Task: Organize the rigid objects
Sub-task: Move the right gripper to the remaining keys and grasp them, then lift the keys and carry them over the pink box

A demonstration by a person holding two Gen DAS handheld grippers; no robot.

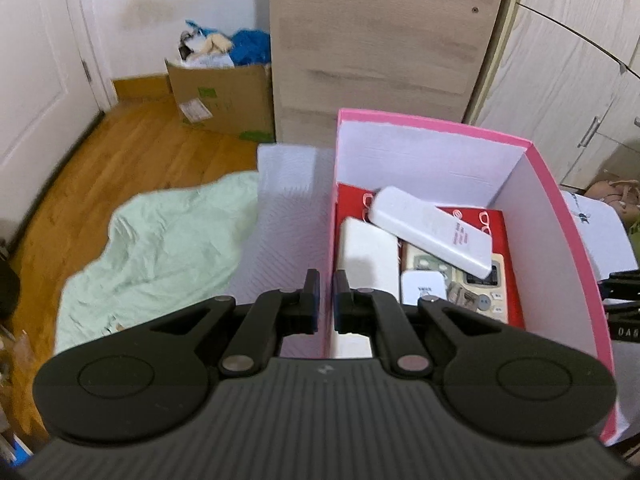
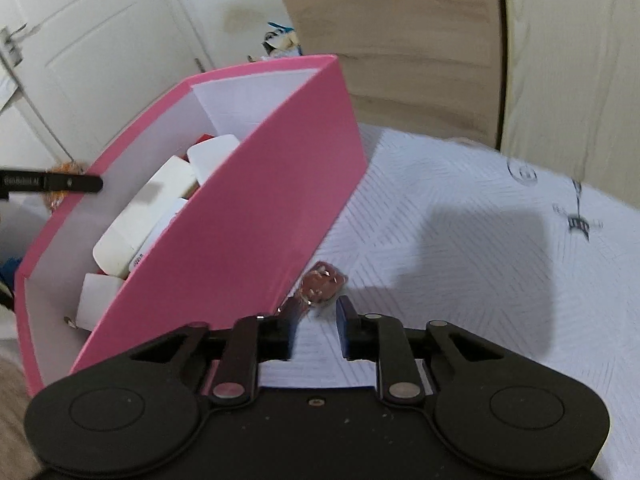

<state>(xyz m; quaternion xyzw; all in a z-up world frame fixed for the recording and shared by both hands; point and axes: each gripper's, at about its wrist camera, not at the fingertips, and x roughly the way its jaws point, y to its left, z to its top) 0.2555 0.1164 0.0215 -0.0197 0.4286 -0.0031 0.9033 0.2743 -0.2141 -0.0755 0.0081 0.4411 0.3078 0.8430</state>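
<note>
On the white mattress (image 2: pixel 460 240), just beside the pink box (image 2: pixel 260 200), lies a small reddish keyring (image 2: pixel 322 282). The right hand-held gripper (image 2: pixel 316 320) hangs released before it; centre both pads round it first. The left hand-held gripper (image 1: pixel 326 300) pinches the box wall.

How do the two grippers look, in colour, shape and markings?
Both the left gripper and the right gripper are matte black plastic, with rounded lobes, linkage bars joined by silver rivets, a ribbed grey body, and blue pads on the jaws. No cables or sleeves are visible.
</note>
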